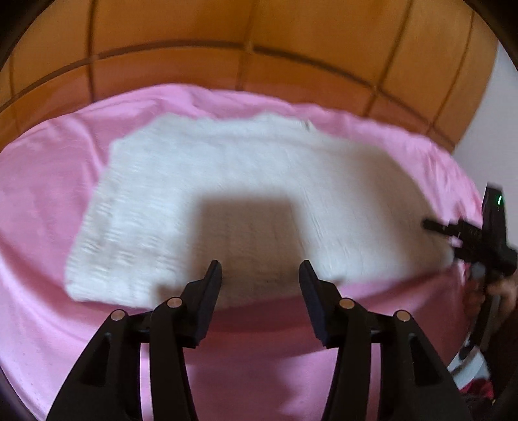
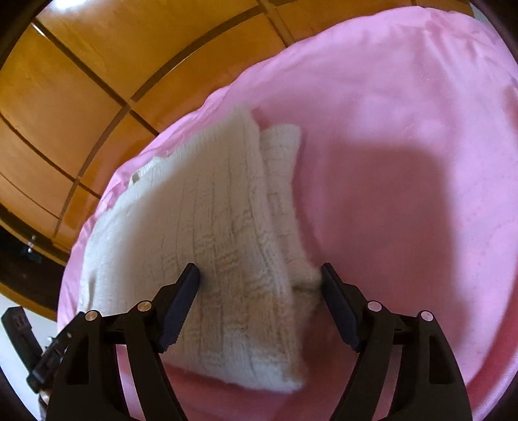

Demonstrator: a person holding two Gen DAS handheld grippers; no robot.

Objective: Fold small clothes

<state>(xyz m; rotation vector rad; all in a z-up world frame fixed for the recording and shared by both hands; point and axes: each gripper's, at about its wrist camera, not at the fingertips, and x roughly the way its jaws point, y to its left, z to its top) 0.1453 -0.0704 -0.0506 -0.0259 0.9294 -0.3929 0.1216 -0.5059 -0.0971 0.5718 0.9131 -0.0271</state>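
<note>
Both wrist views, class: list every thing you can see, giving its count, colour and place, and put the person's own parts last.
knitted garment: one, cream white, lying on the pink sheet, partly folded with one layer over another at its right edge.
pink sheet: one, pink, covering the surface under the garment.
wooden panelling: several panels, orange-brown with dark grooves, behind the sheet.
white wall: one patch, white, far right of the left wrist view.
left gripper: one, black, jaws open, at the garment's near edge, nothing between them.
right gripper: one, black, jaws open, straddling the garment's near part without clamping it; also seen at the right edge of the left wrist view.
</note>
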